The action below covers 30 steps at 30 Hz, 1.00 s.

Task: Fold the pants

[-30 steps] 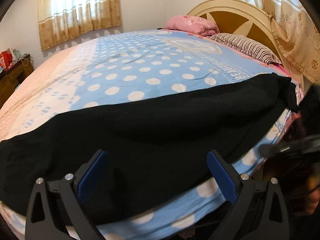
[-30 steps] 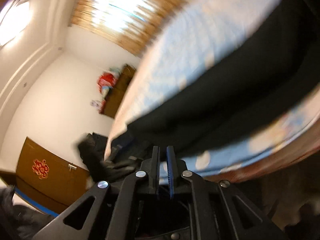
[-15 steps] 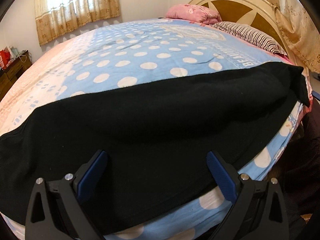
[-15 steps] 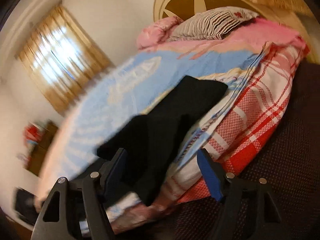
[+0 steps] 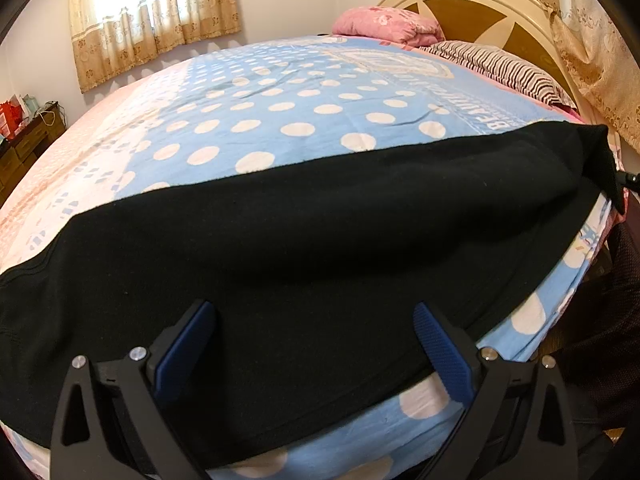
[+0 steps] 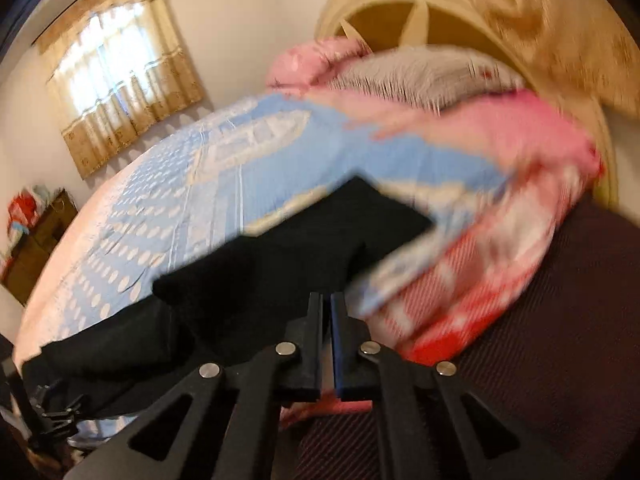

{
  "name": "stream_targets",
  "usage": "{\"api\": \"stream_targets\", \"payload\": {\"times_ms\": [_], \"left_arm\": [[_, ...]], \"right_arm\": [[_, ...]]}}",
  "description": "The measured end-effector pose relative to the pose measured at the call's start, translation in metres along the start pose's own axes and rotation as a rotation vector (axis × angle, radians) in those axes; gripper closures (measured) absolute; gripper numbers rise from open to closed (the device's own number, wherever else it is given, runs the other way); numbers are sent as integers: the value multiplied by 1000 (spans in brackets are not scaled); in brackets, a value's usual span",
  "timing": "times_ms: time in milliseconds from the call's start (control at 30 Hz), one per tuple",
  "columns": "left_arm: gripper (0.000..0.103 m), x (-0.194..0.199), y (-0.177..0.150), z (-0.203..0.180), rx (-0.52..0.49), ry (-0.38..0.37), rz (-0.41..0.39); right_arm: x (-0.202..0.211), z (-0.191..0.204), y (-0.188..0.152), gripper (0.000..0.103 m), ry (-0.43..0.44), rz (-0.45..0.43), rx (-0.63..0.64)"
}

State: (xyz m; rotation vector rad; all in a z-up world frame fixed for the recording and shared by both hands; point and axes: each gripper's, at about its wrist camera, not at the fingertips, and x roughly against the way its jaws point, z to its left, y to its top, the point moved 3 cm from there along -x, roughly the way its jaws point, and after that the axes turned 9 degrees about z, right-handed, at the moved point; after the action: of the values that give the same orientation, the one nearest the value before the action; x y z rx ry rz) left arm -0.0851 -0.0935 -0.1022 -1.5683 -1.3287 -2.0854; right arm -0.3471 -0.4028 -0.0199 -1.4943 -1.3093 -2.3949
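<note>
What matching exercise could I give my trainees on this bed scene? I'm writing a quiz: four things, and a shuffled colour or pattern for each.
Column 1:
1. pants
2. bedspread
3. near pillow
4. far pillow

Column 2:
A. pink floral
B. black
C. dark and white stripes
D. light blue with white dots

Pairs: 1-B, 2-D, 3-C, 4-A. The pants lie flat along the near edge of the bedspread, and both pillows sit at the headboard.
</note>
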Motion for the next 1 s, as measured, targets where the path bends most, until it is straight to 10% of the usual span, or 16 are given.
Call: {"api": "stream_targets", "payload": {"times_ms": [133, 367, 633, 800, 900, 1000], "left_arm": [[1, 0, -1, 0, -9, 1, 3], [1, -1, 1, -1, 1, 10, 5], [1, -1, 0, -1, -10, 10, 5], [1, -1, 0, -1, -10, 11, 6], [1, -1, 0, -1, -7, 10, 7], [1, -1, 0, -1, -8, 11, 6]], "right_arm": [[29, -2, 41, 100, -58, -99, 74], [30, -28, 53, 98, 147, -71, -79], [-21, -6, -8, 54, 140, 30, -101], [-27, 20, -19, 58, -21, 28, 29], [-28, 31, -21, 94, -73, 46, 115], [-20, 35, -10, 95, -88, 29, 178]]}}
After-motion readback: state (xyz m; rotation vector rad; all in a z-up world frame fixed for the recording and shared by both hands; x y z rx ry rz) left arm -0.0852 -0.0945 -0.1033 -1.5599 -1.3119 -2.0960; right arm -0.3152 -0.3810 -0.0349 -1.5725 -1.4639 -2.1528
